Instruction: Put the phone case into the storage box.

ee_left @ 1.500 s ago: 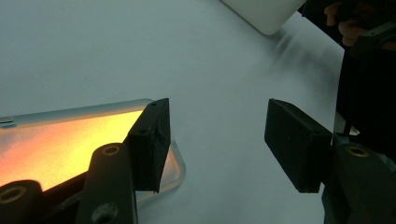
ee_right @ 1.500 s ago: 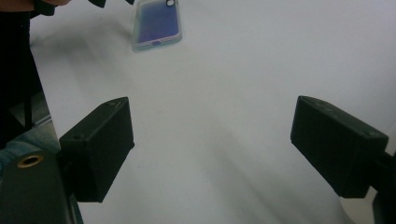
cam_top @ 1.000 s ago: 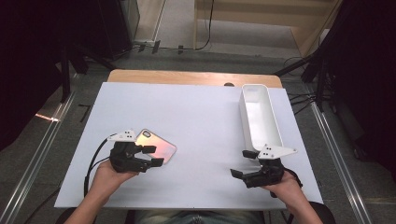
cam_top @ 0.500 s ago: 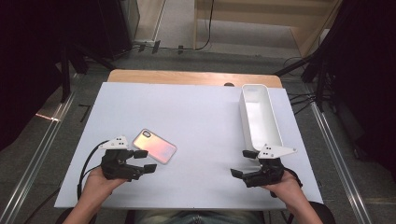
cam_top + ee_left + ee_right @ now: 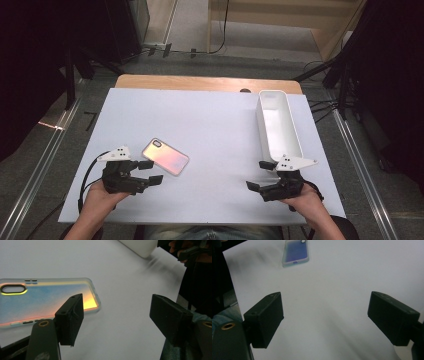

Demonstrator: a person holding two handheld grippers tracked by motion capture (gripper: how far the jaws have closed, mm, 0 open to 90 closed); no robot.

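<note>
Iridescent translucent phone case (image 5: 165, 156) laid flat on the white table sheet (image 5: 210, 125), between two hand-held grippers.

The left gripper (image 5: 150, 171) is held just at 8 o'clock of the case; its jaws, just opened further, are spread wide and nothing is gripped. The right gripper (image 5: 257, 175) is seen well apart at 4 o'clock, jaws parted over bare sheet, empty. A long white plastic bin (image 5: 278, 125) is placed at 2 o'clock.

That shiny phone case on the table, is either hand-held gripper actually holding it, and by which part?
Neither. The phone case lies flat on the table, free of the left hand-held gripper, whose jaws stand open. The right hand-held gripper is open and empty too.
</note>
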